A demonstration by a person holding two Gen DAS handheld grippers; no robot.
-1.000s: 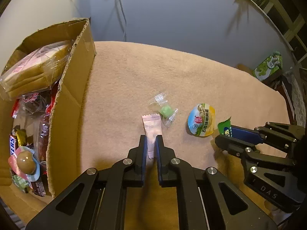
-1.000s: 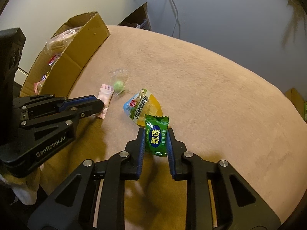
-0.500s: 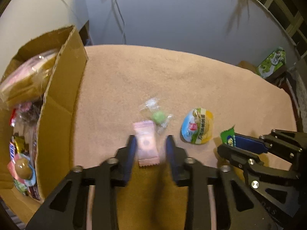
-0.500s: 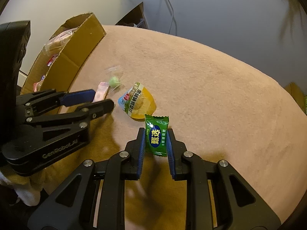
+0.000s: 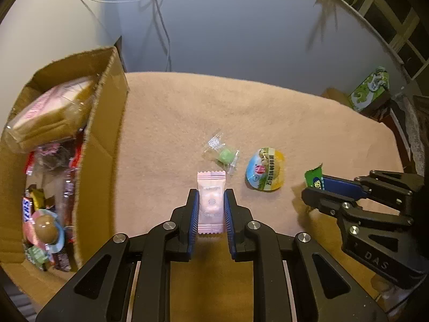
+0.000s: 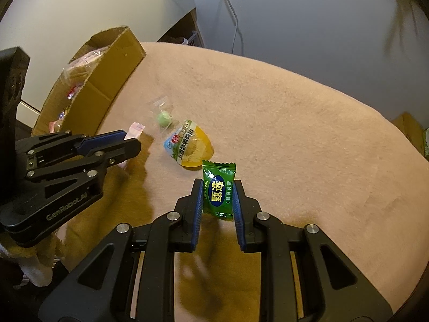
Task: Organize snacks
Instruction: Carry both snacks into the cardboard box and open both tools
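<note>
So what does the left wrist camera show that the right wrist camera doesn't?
Only the left wrist view looks down into the cardboard box, showing the packed snacks inside, and sees the pink candy packet whole between the left hand-held gripper pads. Only the right wrist view shows the green candy packet face-on, clamped in the right hand-held gripper. Both show the jelly cup, the clear-wrapped green candy and the tan cloth.

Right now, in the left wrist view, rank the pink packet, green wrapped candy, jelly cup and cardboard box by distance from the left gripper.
1. Pink packet, between the left gripper's fingers.
2. Green wrapped candy, just beyond.
3. Jelly cup, farther right.
4. Cardboard box, far left.
</note>
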